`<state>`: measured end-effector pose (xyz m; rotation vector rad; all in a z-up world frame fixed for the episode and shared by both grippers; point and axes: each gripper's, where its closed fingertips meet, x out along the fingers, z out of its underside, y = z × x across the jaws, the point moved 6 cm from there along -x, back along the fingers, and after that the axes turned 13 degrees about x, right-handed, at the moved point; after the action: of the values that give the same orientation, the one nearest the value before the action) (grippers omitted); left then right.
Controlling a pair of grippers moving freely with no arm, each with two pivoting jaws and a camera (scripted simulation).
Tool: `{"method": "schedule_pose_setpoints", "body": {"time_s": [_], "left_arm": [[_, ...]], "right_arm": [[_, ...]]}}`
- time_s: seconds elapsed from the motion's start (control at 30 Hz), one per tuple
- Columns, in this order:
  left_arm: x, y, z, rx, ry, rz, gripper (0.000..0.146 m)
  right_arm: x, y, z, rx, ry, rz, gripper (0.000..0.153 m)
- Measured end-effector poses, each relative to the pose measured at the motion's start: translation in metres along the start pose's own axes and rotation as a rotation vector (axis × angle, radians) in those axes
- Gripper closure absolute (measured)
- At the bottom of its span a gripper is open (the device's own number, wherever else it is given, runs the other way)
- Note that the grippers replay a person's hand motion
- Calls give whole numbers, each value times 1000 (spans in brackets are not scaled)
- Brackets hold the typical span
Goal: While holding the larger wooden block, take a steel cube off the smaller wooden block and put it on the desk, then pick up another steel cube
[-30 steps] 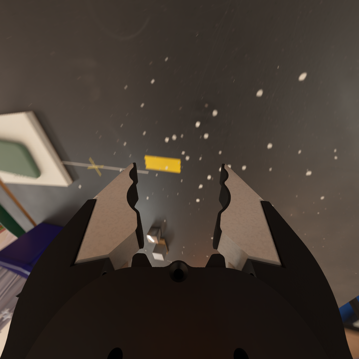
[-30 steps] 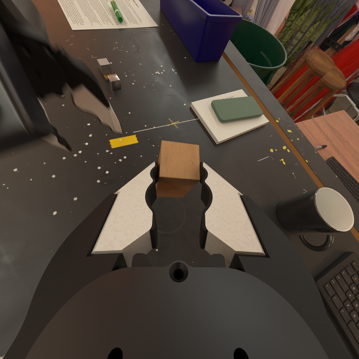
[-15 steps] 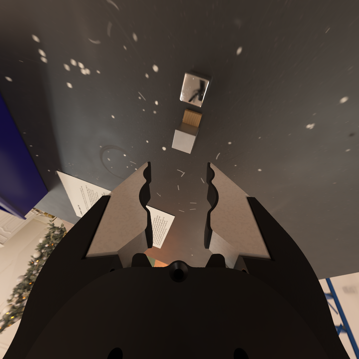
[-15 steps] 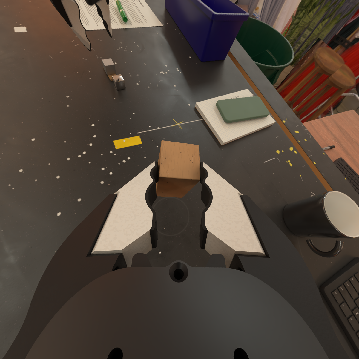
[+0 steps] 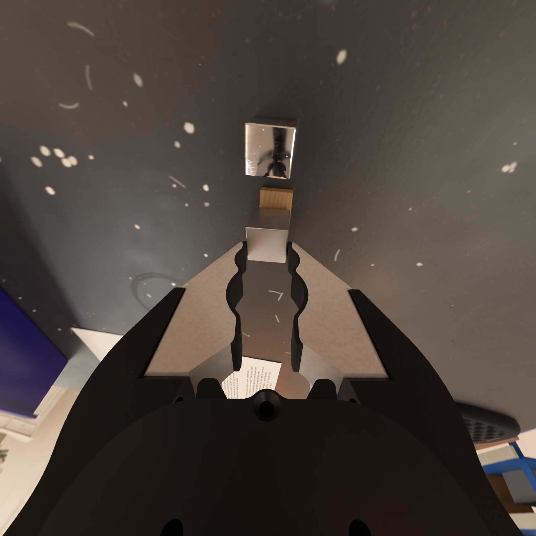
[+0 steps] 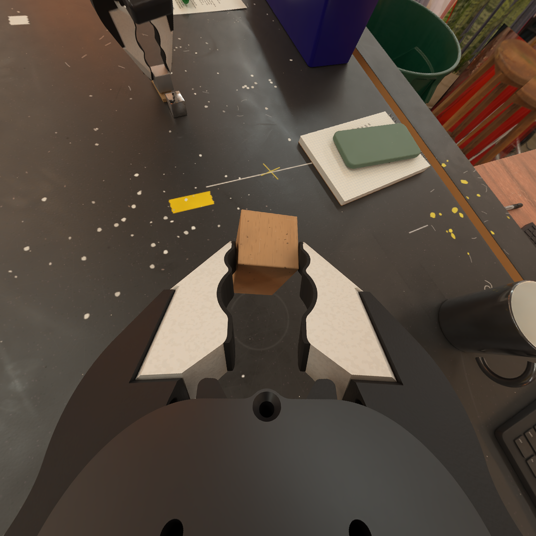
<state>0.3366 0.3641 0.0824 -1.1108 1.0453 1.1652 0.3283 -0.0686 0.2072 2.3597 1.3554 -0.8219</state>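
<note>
My left gripper (image 5: 266, 250) points down at the desk and is shut on a matte steel cube (image 5: 266, 246). Just beyond that cube lies the smaller wooden block (image 5: 276, 198), then a shiny steel cube (image 5: 269, 150) on the desk. In the right wrist view the left gripper (image 6: 160, 72) holds the matte steel cube (image 6: 164, 82) over the thin wooden block (image 6: 158, 90), with the shiny cube (image 6: 177, 105) beside it. I cannot tell whether the held cube rests on the block. My right gripper (image 6: 266, 255) is shut on the larger wooden block (image 6: 266, 240), held above the desk.
A blue bin (image 6: 319, 26) and a sheet of paper (image 6: 208, 4) are at the far end, and a green bucket (image 6: 420, 43) stands off the desk's edge. A notepad (image 6: 362, 185) with a green case (image 6: 377, 148), a black mug (image 6: 487, 319) and a keyboard (image 6: 519, 446) are at right. Yellow tape (image 6: 191, 201) marks the middle.
My left gripper has swung over to the cubes, come down and closed on the matte steel cube. My right gripper has kept hold of the larger wooden block and barely moved.
</note>
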Motion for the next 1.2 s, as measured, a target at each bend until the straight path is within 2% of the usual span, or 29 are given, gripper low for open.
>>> {"method": "schedule_pose_setpoints", "body": {"time_s": [0.1,0.2,0.37,0.47,0.53,0.6,0.8,1.1,1.2], "left_arm": [[-18,0,-2,-40,25,-57,118],[-57,7,-19,-75,85,-143,118],[-127,32,-104,-14,233,-270,118],[-155,43,-158,49,280,-318,119],[-167,48,-191,84,364,-299,119],[-166,54,-224,117,419,-257,119],[-115,60,-295,228,295,-138,119],[-58,57,-321,237,168,10,119],[-50,58,-324,248,143,4,119]], "right_arm": [[1,0,2,1,-3,-6,110],[1,1,3,0,-7,-9,110],[-1,3,4,4,-1,-17,110],[-2,3,4,1,-4,-13,110],[-4,4,4,2,-2,-11,110],[-6,5,3,4,7,-10,110],[-11,5,3,5,16,-8,110],[-15,7,2,7,32,-13,110],[-15,7,2,7,31,-16,110]]}}
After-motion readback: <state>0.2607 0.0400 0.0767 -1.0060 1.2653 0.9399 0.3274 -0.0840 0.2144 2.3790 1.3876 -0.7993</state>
